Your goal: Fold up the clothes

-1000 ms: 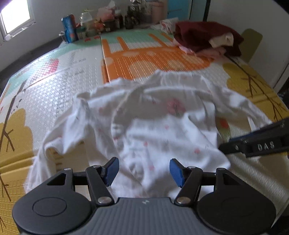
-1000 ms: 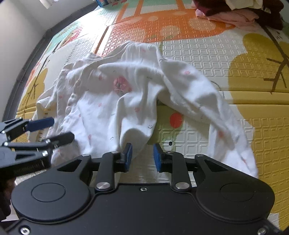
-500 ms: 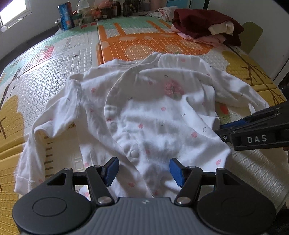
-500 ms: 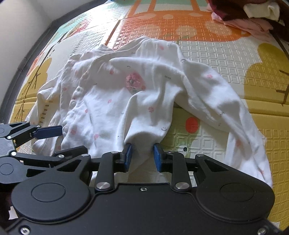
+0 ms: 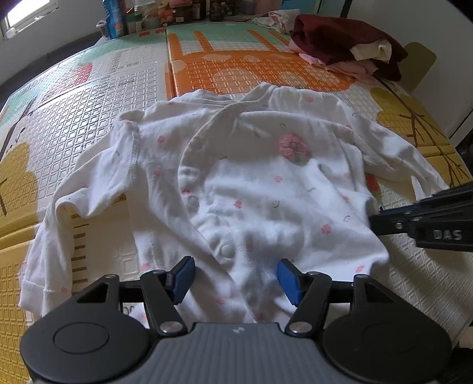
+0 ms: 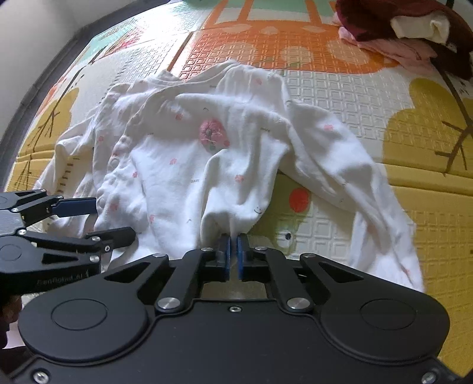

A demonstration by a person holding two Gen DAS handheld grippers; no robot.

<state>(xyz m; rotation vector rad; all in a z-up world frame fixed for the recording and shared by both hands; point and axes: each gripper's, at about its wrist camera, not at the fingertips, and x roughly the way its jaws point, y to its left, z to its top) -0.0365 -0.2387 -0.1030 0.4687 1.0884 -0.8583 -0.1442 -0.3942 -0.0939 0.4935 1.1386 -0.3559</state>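
A white baby garment (image 5: 251, 183) with pink flowers and a row of snaps lies spread front-up on the play mat (image 5: 88, 118). Its sleeves trail out to both sides. My left gripper (image 5: 235, 279) is open over the near hem, and cloth lies between its blue pads without being pinched. In the right wrist view the same garment (image 6: 183, 165) bunches toward my right gripper (image 6: 233, 254), whose jaws are closing tight on a fold of the hem's right corner. The left gripper (image 6: 113, 219) shows at the left edge there, and the right gripper (image 5: 381, 218) at the right edge of the left wrist view.
A pile of dark red, cream and pink clothes (image 5: 346, 44) sits at the far right of the mat (image 6: 340, 97). Bottles and cans (image 5: 124, 17) line the far edge. A yellow-green chair back (image 5: 419, 65) stands beyond the pile.
The garment dropped from a lifted, billowing state to lie flat on the mat. The right gripper's pads came together on the hem fold. The left gripper's jaws kept their width.
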